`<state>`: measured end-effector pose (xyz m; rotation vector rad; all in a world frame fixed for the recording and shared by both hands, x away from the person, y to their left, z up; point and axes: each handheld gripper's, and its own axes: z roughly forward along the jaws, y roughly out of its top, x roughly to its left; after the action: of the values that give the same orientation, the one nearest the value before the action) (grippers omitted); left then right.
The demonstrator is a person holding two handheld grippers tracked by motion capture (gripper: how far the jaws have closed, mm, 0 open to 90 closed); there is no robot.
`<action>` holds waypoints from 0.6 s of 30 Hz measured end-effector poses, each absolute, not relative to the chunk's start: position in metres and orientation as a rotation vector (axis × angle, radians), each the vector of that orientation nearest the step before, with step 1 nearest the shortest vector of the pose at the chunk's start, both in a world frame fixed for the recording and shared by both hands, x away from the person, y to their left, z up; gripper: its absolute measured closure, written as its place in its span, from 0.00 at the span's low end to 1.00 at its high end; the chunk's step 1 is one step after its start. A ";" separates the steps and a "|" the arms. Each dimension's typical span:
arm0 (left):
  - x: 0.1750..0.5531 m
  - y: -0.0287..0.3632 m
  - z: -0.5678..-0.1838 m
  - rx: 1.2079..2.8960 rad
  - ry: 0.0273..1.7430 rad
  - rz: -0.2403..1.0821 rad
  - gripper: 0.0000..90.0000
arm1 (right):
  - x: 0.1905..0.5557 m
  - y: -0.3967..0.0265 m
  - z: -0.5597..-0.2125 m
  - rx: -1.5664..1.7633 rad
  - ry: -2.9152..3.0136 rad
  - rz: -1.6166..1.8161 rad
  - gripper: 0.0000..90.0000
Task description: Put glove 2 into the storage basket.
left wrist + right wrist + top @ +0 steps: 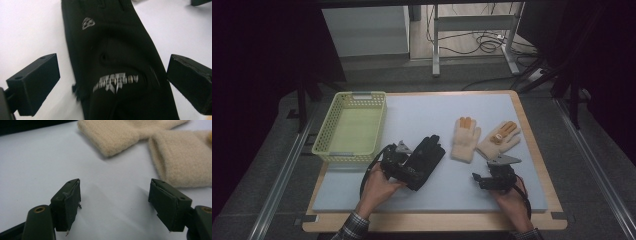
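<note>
A black glove [428,155] with a silver logo lies on the pale mat, fingers pointing away from me. My left gripper [408,167] hovers over its cuff end. In the left gripper view the glove [112,37] runs up between the two jaws, which stand wide apart and clear of the fabric, so the left gripper [112,63] is open. Two cream knitted gloves [465,138] [499,140] with orange fingertips lie side by side to the right. My right gripper [478,180] rests just in front of them, open and holding nothing [115,187], facing their cuffs [117,135] [182,157].
A pale green plastic basket [324,135] stands on the left part of the table with nothing in it. The light blue mat [422,115] covers a wooden board [432,222]. Table legs and cables lie on the floor beyond the far edge.
</note>
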<state>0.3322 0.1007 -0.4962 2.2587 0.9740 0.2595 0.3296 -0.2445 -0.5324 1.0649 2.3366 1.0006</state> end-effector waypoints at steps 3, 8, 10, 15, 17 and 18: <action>0.339 0.086 -0.500 2.281 0.987 0.286 0.00 | 0.330 -0.244 -0.532 1.064 2.338 1.000 0.28; 0.350 0.068 -0.511 2.323 1.008 0.333 0.00 | 0.330 -0.244 -0.532 1.063 2.339 1.001 0.27; 0.356 0.067 -0.517 2.329 1.028 0.335 0.00 | 0.330 -0.244 -0.533 1.064 2.339 1.003 0.27; 0.368 0.072 -0.528 2.338 1.063 0.278 0.00 | 0.330 -0.244 -0.533 1.065 2.340 1.003 0.27; 0.371 0.074 -0.531 2.323 1.074 0.222 0.00 | 0.330 -0.244 -0.532 1.065 2.340 1.003 0.27; 0.371 0.074 -0.531 2.318 1.076 0.213 0.00 | 0.330 -0.244 -0.533 1.065 2.341 1.003 0.27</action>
<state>0.3708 0.0738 -0.5312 2.3179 1.0762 0.2126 0.3295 -0.2441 -0.5325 1.0646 2.3405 1.0026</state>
